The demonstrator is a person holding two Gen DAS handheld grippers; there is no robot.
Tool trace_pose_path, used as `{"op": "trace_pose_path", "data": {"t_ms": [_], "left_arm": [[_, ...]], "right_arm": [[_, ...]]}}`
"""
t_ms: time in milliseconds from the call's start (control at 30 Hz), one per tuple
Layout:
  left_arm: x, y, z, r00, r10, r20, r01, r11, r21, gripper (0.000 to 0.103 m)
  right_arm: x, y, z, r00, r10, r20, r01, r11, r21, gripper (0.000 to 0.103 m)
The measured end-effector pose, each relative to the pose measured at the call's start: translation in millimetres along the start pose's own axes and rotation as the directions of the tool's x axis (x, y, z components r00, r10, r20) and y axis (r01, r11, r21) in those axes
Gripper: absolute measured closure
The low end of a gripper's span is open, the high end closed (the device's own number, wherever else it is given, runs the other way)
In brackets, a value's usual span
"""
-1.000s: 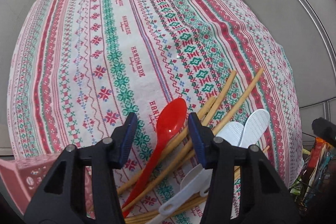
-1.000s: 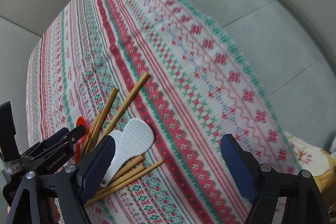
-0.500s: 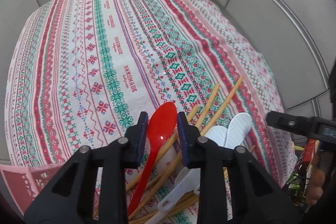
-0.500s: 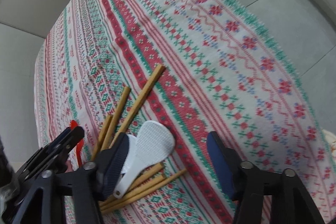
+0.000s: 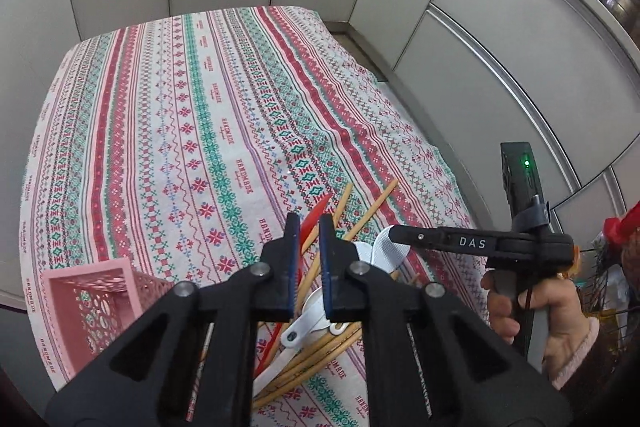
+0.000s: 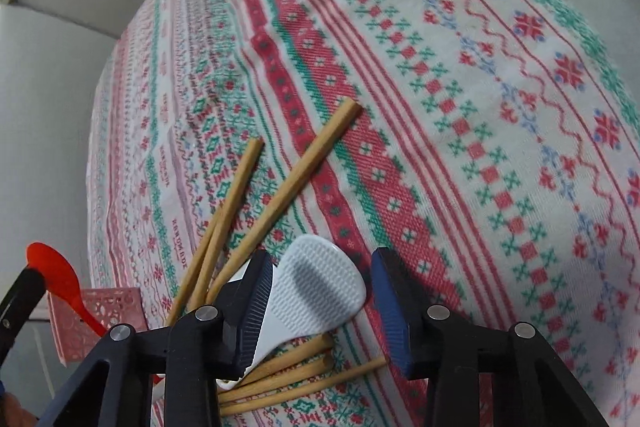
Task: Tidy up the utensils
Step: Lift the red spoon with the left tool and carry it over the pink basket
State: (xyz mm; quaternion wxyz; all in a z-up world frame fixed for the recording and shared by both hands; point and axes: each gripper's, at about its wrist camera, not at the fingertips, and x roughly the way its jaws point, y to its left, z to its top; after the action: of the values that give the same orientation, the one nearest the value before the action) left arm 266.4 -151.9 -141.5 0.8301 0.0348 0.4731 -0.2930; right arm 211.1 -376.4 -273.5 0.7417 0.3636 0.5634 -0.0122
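A red spoon sits between the pads of my left gripper, whose jaws are closing on it. The right wrist view shows the same red spoon raised off the cloth. Below lies a pile of wooden chopsticks and two white rice paddles. My right gripper hangs low over the upper white paddle, jaws closing. The paddle's head lies between the pads. The left pad is at its edge and the right pad stands apart. More chopsticks fan out beyond.
A pink perforated basket stands at the near left of the patterned tablecloth. A hand holds the right gripper's handle. A wire rack with packets is at the right edge. Grey cabinet doors border the table.
My left gripper's jaws narrowed onto the red spoon and rose with it; the pink basket came into view. My right gripper sank toward the white paddle and its jaws narrowed around it.
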Motion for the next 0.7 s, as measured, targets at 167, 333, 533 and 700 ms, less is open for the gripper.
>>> {"op": "trace_pose_path", "data": {"t_ms": [167,333,533,700], "left_arm": [[3,7,-3,1.0,0.018,0.004,-0.018,1.0,-0.009,0.095],[-13,7,1,0.999,0.008,0.052,-0.007,1.0,-0.016,0.097],[-37,8,-2,0.994,0.011,0.111,-0.01,1.0,-0.013,0.102],[-66,7,-7,0.981,0.033,0.192,-0.035,0.999,0.008,0.102]], "right_arm": [[1,-1,-1,1.0,0.006,0.009,-0.006,0.998,-0.064,0.079],[2,7,-6,1.0,-0.009,0.006,0.01,0.991,-0.135,0.096],[-29,41,-13,0.996,-0.027,0.084,0.047,0.968,-0.247,0.1],[-68,73,-26,0.979,-0.072,0.193,0.133,0.936,-0.327,0.1]]}}
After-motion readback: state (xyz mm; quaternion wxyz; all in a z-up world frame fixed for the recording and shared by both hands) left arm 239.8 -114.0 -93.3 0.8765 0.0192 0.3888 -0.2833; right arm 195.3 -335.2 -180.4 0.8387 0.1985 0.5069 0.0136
